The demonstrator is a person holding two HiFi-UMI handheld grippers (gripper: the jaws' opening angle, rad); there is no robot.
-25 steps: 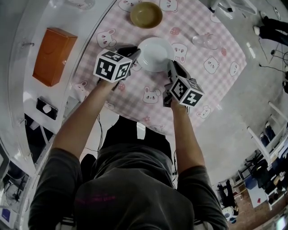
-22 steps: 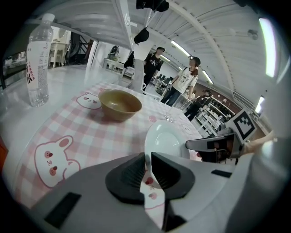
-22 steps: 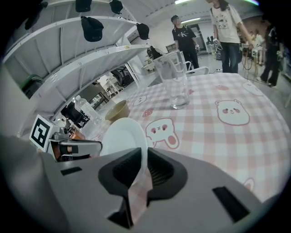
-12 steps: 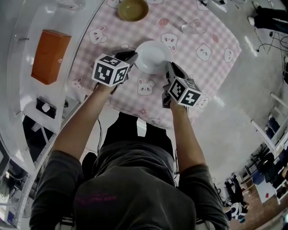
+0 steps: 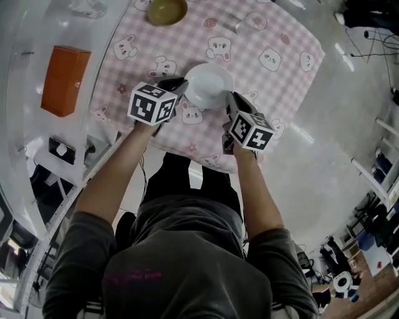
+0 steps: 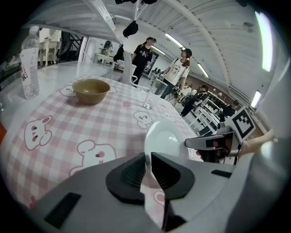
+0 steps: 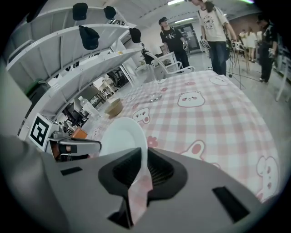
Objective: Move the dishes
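A white plate (image 5: 208, 84) hangs above the pink checked tablecloth (image 5: 268, 81), gripped from both sides. My left gripper (image 5: 179, 88) is shut on its left rim and my right gripper (image 5: 230, 99) is shut on its right rim. In the left gripper view the plate (image 6: 164, 141) stands on edge between the jaws of that gripper (image 6: 148, 166), with the right gripper (image 6: 213, 143) across from it. The right gripper view shows the plate (image 7: 122, 136) pinched by that gripper (image 7: 144, 166). A brown bowl (image 5: 167, 10) sits at the table's far side.
A clear glass (image 5: 251, 23) stands on the cloth at the far right. An orange box (image 5: 64, 80) lies on the white shelf to the left. A water bottle (image 6: 29, 63) stands at the far left. People stand beyond the table.
Both grippers have carried the plate toward the person, nearer the table's front edge. The bowl and glass stay in place on the cloth.
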